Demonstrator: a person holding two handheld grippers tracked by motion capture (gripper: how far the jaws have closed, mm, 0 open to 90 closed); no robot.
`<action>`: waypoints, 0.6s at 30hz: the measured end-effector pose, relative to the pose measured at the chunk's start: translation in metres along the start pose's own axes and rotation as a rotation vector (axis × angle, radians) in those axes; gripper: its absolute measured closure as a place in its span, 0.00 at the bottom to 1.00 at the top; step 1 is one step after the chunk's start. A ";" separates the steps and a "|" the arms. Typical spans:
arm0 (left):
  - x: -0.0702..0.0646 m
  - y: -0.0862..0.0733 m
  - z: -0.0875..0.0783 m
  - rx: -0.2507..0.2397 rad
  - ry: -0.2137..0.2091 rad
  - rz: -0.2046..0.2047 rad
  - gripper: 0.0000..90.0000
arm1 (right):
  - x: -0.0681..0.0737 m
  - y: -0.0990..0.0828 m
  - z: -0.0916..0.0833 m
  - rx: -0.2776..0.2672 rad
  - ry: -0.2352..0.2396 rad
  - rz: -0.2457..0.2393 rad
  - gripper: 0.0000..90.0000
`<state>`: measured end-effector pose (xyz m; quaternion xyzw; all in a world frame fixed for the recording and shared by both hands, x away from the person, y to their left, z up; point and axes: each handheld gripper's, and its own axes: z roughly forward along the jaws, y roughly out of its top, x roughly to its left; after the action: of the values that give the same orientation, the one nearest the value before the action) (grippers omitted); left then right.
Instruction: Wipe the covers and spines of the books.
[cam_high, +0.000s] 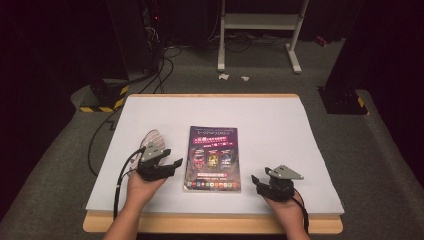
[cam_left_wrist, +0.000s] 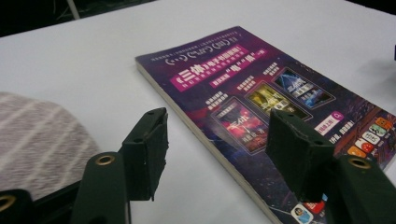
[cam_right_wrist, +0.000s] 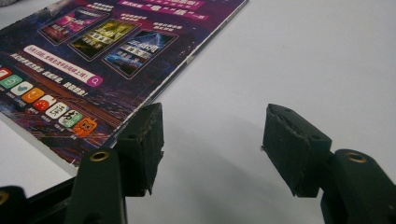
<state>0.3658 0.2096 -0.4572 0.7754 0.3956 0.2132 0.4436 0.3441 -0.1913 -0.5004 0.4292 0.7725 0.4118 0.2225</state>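
Note:
A book (cam_high: 212, 159) with a purple cover lies flat in the middle of the white table top (cam_high: 270, 120). My left gripper (cam_high: 172, 158) hovers just left of it with its jaws open. In the left gripper view the book's (cam_left_wrist: 261, 107) long edge runs between the jaws of the gripper (cam_left_wrist: 217, 126), and nothing touches the pads. A pink-and-white striped cloth item (cam_high: 154, 137) lies beside the left hand and shows as a striped patch (cam_left_wrist: 37, 140) in that view. My right gripper (cam_high: 260, 176) rests open to the right of the book (cam_right_wrist: 93, 51), its jaws (cam_right_wrist: 215, 121) over bare table.
A wooden rim (cam_high: 210, 225) borders the table at the near edge. Beyond the far edge are grey carpet, black cables (cam_high: 150, 75), a white stand's legs (cam_high: 295, 55) and two yellow-striped black bases (cam_high: 102, 97).

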 end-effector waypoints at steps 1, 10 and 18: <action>-0.002 -0.001 0.003 0.002 -0.001 0.003 0.42 | 0.000 0.000 0.000 -0.002 0.000 -0.004 0.41; -0.020 -0.012 0.022 0.070 -0.020 0.002 0.41 | 0.003 0.002 0.000 -0.017 0.010 -0.013 0.42; -0.030 -0.021 0.036 0.166 -0.042 -0.014 0.39 | 0.010 0.005 0.001 -0.019 0.027 -0.024 0.41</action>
<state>0.3638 0.1732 -0.4934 0.8111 0.4079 0.1601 0.3874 0.3419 -0.1815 -0.4964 0.4120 0.7766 0.4222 0.2210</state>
